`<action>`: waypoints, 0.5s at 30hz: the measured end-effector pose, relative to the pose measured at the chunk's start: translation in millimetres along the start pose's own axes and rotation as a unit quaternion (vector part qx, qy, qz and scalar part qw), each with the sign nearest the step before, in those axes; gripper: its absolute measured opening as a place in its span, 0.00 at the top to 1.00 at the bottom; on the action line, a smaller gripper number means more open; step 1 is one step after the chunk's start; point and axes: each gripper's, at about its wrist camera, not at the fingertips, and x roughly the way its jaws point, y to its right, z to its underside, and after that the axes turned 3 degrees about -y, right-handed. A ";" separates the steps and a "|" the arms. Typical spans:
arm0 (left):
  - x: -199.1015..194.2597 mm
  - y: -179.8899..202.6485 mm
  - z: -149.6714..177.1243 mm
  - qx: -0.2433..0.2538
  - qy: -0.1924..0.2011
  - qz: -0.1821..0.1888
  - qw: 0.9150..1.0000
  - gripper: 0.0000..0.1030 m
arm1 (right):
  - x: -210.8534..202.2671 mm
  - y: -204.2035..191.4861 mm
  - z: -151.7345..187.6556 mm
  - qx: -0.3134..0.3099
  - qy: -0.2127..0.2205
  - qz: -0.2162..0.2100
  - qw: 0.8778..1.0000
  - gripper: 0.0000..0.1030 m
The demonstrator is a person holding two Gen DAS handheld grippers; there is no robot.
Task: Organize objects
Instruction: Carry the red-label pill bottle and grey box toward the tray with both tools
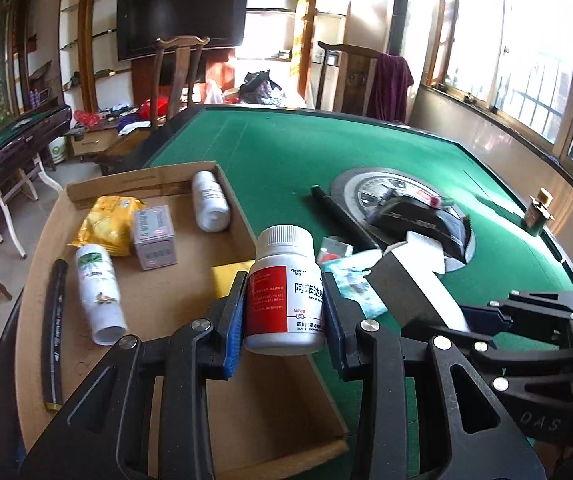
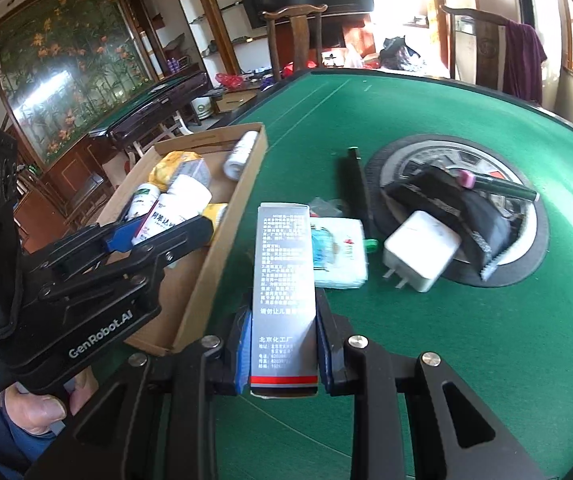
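My left gripper [image 1: 284, 316] is shut on a white pill bottle [image 1: 284, 292] with a red label, held upright above the right edge of the cardboard tray [image 1: 190, 392]. It also shows in the right wrist view [image 2: 166, 216]. My right gripper [image 2: 284, 350] is shut on a long grey box [image 2: 284, 280] with printed text, above the green table. The same box shows in the left wrist view [image 1: 414, 280]. The tray [image 2: 222, 264] holds white bottles [image 1: 98, 288], a yellow packet [image 1: 110, 220], a small grey box [image 1: 154, 236] and a black tube [image 1: 54, 332].
On the green felt table [image 2: 466, 340] lie a tissue pack [image 2: 338, 252], a white charger [image 2: 422, 252], a black pouch [image 2: 458, 208], a black pen [image 2: 352, 188] and a lipstick [image 2: 494, 182]. A small bottle [image 1: 538, 210] stands at the far right. Wooden chairs [image 1: 178, 76] stand behind.
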 end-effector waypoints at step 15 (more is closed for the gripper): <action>-9.7 -78.9 -1.4 -0.079 0.005 -0.039 0.996 0.67 | 31.6 -64.8 -16.1 -0.029 -0.018 -0.034 0.999 0.75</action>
